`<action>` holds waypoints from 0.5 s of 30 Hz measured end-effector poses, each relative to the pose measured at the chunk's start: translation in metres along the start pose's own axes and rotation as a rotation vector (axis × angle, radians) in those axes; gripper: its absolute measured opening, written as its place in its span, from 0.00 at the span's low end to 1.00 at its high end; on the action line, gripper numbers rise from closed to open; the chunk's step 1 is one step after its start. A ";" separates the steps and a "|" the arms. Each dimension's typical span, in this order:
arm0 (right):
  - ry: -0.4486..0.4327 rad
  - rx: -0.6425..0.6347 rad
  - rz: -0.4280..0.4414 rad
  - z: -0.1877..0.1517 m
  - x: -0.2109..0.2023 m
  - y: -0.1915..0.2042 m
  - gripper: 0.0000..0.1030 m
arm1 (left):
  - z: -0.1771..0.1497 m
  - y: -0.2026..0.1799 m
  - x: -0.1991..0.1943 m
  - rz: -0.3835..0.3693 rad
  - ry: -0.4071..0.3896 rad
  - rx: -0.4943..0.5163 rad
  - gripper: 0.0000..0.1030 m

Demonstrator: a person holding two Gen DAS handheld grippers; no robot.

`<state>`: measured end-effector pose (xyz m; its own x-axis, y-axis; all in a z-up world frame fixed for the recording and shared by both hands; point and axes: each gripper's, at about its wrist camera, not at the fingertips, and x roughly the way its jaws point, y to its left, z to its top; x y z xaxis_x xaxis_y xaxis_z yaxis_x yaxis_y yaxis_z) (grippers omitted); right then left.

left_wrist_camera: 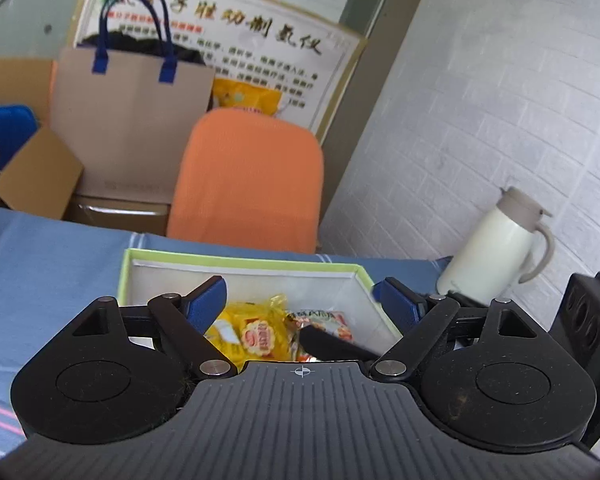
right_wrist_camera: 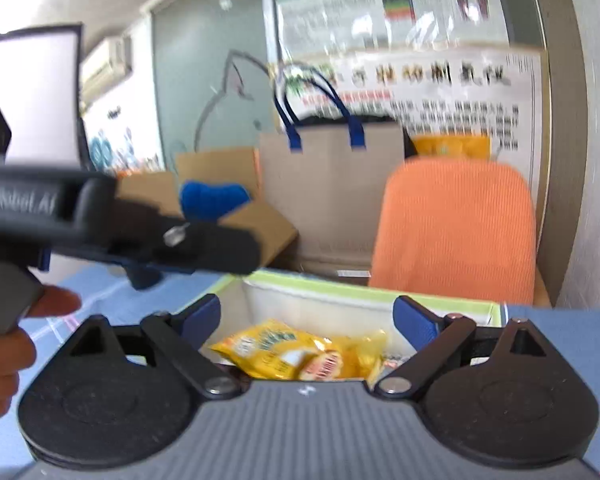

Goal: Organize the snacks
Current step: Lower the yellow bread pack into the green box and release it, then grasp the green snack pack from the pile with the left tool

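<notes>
Right now your left tool (left_wrist_camera: 300,300) has its blue pads spread wide with nothing between them, poised above the open green-rimmed box (left_wrist_camera: 240,258). Your right tool (right_wrist_camera: 308,316) is just as far apart and just as empty, pointed into the same box from the other side. Neither one grips anything.

Below both tools the snacks lie inside the box: a yellow packet (left_wrist_camera: 252,334) on the floor of it, with a red-and-white packet (left_wrist_camera: 324,320) touching it on the right in the left wrist view. Judging by that, these packets are already put away, and the spread fingers suit a release made over the box rather than a reach for something new.

Mind how near the two tools are. In the right wrist view the left tool's body crosses the upper left, with your hand (right_wrist_camera: 4,344) on its grip, and in the left wrist view a dark finger of the other tool seems to jut in above the packets. Pulling both back together could knock them against each other, so I would draw them apart sideways first.

The box walls stand up all round, so lift clear of the rim before moving off. The bench (left_wrist_camera: 48,264), under a blue cloth, lies open to the left of the box. To the right a white jug (left_wrist_camera: 496,256) stands near the wall, so room is tighter there. Beyond the far edge an orange chair (left_wrist_camera: 248,184) backs close to the box.
</notes>
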<state>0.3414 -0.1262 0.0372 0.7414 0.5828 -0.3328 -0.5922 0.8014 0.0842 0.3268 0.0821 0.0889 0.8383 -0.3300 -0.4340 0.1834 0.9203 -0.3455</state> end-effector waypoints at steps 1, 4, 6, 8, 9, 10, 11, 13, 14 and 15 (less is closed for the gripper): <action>-0.015 0.006 -0.003 -0.004 -0.011 0.004 0.91 | -0.007 0.001 -0.013 0.001 -0.013 0.008 0.70; -0.024 0.032 0.000 -0.031 -0.048 0.015 0.91 | -0.038 0.010 -0.043 0.003 -0.002 -0.007 0.70; -0.003 0.069 -0.016 -0.056 -0.069 0.023 0.92 | -0.064 0.016 -0.058 -0.008 0.025 -0.023 0.70; 0.032 0.111 -0.033 -0.081 -0.089 0.031 0.92 | -0.089 0.018 -0.069 -0.007 0.056 -0.032 0.70; 0.055 0.131 -0.048 -0.094 -0.098 0.035 0.92 | -0.102 0.017 -0.074 0.001 0.070 -0.031 0.70; 0.078 0.146 -0.070 -0.107 -0.108 0.039 0.92 | -0.113 0.016 -0.078 0.012 0.081 -0.030 0.69; 0.099 0.165 -0.112 -0.117 -0.116 0.043 0.92 | -0.124 0.014 -0.082 0.016 0.092 -0.028 0.69; 0.121 0.205 -0.180 -0.134 -0.133 0.051 0.92 | -0.143 0.008 -0.090 -0.007 0.118 -0.031 0.65; 0.130 0.221 -0.175 -0.141 -0.142 0.058 0.92 | -0.151 0.004 -0.094 -0.029 0.135 -0.039 0.63; 0.138 0.233 -0.157 -0.145 -0.148 0.064 0.92 | -0.160 0.001 -0.100 -0.059 0.148 -0.038 0.62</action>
<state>0.1473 -0.1807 -0.0444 0.7586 0.4387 -0.4818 -0.3741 0.8986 0.2293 0.1610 0.0827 -0.0007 0.7414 -0.4131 -0.5289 0.2081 0.8907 -0.4041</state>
